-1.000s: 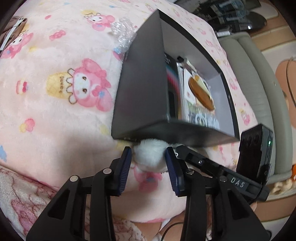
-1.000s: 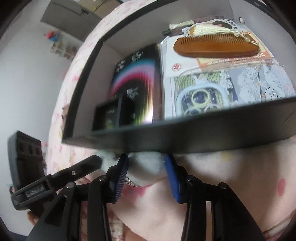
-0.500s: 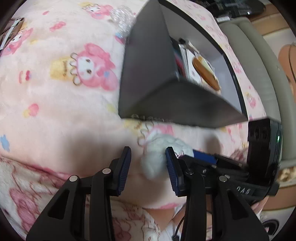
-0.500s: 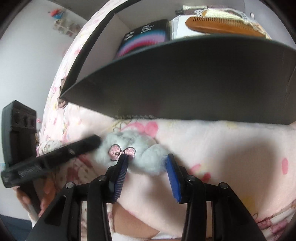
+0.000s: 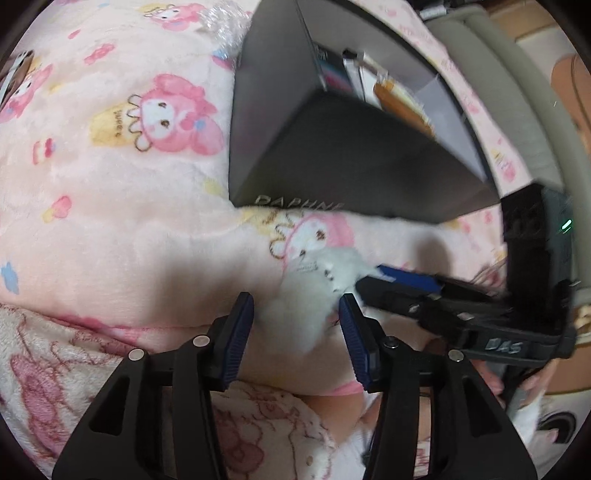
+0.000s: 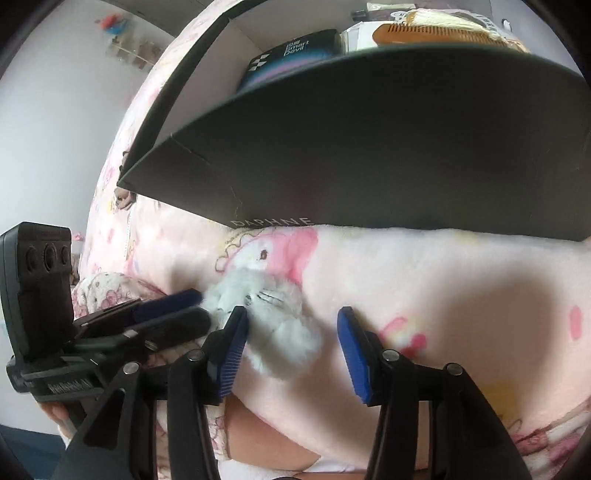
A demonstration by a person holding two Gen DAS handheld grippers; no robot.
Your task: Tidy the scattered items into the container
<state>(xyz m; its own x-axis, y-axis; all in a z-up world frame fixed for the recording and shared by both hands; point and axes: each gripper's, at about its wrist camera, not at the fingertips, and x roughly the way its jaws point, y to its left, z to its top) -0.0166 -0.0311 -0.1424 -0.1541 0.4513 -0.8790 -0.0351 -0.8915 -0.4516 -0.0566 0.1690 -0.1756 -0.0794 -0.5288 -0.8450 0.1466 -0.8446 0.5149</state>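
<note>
Black box (image 6: 369, 155) holding comb (image 6: 436, 35) and packets, both grippers' fingers spread around plush (image 5: 314, 291)

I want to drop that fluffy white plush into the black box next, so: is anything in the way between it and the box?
Only the box's own near wall. The plush lies on the pink blanket just in front of that wall, between the open fingers of both the left gripper and right gripper, so it must be lifted over the rim.
</note>
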